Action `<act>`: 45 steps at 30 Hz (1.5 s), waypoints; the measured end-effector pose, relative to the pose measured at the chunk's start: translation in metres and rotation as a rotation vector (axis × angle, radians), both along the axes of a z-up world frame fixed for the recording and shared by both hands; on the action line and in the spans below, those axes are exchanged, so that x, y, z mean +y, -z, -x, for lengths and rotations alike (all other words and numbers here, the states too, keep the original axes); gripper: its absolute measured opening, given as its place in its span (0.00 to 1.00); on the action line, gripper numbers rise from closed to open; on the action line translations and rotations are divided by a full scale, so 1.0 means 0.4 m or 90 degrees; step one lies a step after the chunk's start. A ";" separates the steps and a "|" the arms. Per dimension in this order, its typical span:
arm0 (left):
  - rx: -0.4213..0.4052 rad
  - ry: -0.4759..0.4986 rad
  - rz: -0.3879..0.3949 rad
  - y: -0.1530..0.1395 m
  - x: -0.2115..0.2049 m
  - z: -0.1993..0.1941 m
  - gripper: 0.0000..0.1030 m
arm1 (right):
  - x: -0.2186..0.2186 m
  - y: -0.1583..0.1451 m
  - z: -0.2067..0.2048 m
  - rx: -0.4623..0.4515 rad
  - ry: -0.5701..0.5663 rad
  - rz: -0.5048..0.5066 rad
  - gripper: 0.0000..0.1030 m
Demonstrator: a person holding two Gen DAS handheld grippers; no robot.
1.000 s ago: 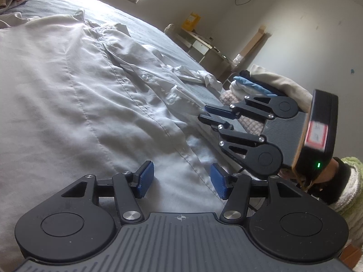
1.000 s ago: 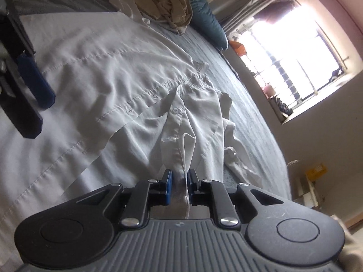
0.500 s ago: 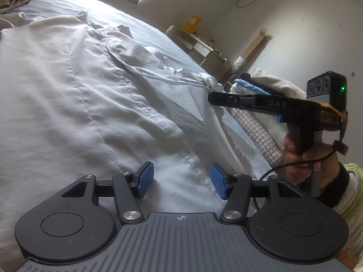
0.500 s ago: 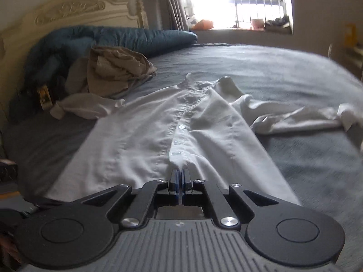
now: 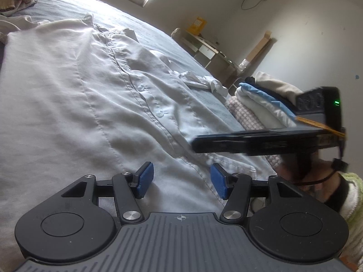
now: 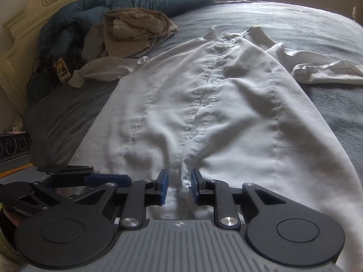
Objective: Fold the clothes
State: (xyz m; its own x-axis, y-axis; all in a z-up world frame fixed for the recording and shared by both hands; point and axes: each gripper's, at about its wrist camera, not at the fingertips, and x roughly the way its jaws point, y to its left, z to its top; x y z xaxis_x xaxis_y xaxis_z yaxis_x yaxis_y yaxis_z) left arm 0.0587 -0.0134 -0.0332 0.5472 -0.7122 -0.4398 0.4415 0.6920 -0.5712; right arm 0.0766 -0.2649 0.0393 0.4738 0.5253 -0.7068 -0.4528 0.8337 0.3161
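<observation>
Progress: early. The pale grey-white button-front shirt of thin woven cloth point(image 6: 226, 104) lies opened out flat, front side up, along the grey bedcover of the bed point(image 6: 317, 22). No fold has been made in it. Judged from its lie, the spreading and straightening step is at or near its end; folding the sleeves and sides inward and doubling the body remain.

Position: the collar points toward the window end of the bed, the hem lies at the near edge by the person. One sleeve point(image 6: 326, 72) trails crumpled toward the right-hand edge in the right wrist view; the other point(image 6: 102, 72) runs toward the headboard side.

Condition: the button placket point(image 6: 204, 104) runs fairly straight down the middle. Soft ripples cross both front panels, heaviest near the hem. Both sleeves are bunched.

Right gripper point(image 6: 179, 187): its jaws have just been opening and now stand slightly apart. The bottom end of the placket, with a clear button point(image 6: 183, 191), sits between the blue pads, which do not appear to press it.

Left gripper point(image 5: 179, 182): jaws apart, nothing between them, poised above the hem area of the shirt.

Other items: a stack of folded clothes point(image 5: 261, 104) stands at the near right corner of the bed in the left wrist view, suggesting earlier pieces are finished. A crumpled tan garment point(image 6: 136, 29) lies near the headboard beside a dark blue quilt point(image 6: 95, 9), seemingly awaiting its turn.
</observation>
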 end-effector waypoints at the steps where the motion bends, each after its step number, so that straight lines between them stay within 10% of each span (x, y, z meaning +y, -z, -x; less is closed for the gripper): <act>1: -0.002 -0.001 0.000 -0.004 -0.001 0.002 0.54 | -0.028 -0.021 0.026 -0.002 0.015 -0.017 0.31; 11: -0.044 0.032 -0.044 -0.050 -0.095 0.029 0.54 | -0.358 -0.248 0.453 -0.113 0.181 -0.136 0.40; 17: -0.040 0.052 -0.083 -0.055 -0.157 0.075 0.54 | -0.293 -0.168 0.460 -0.197 0.188 0.030 0.41; 22: -0.034 0.044 -0.113 -0.061 -0.158 0.119 0.54 | -0.130 -0.033 0.371 -0.303 0.051 0.266 0.37; 28: -0.042 0.032 -0.136 -0.069 -0.148 0.140 0.54 | -0.059 0.054 0.285 -0.310 -0.055 0.364 0.37; 30: -0.039 0.027 -0.136 -0.066 -0.145 0.137 0.54 | -0.060 0.057 0.268 -0.286 -0.056 0.359 0.18; 37: -0.021 0.025 -0.122 -0.048 -0.134 0.125 0.54 | -0.089 0.059 0.225 -0.197 -0.015 0.290 0.01; 45: -0.020 0.018 -0.095 -0.052 -0.111 0.125 0.54 | -0.170 -0.035 0.255 -0.121 0.042 0.045 0.00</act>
State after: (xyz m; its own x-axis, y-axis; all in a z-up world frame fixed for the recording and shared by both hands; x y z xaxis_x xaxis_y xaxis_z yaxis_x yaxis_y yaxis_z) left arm 0.0086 -0.0577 -0.0124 0.5429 -0.6557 -0.5248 0.4775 0.7550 -0.4494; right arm -0.0252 -0.3329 0.0535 0.6338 0.4411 -0.6354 -0.4419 0.8807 0.1706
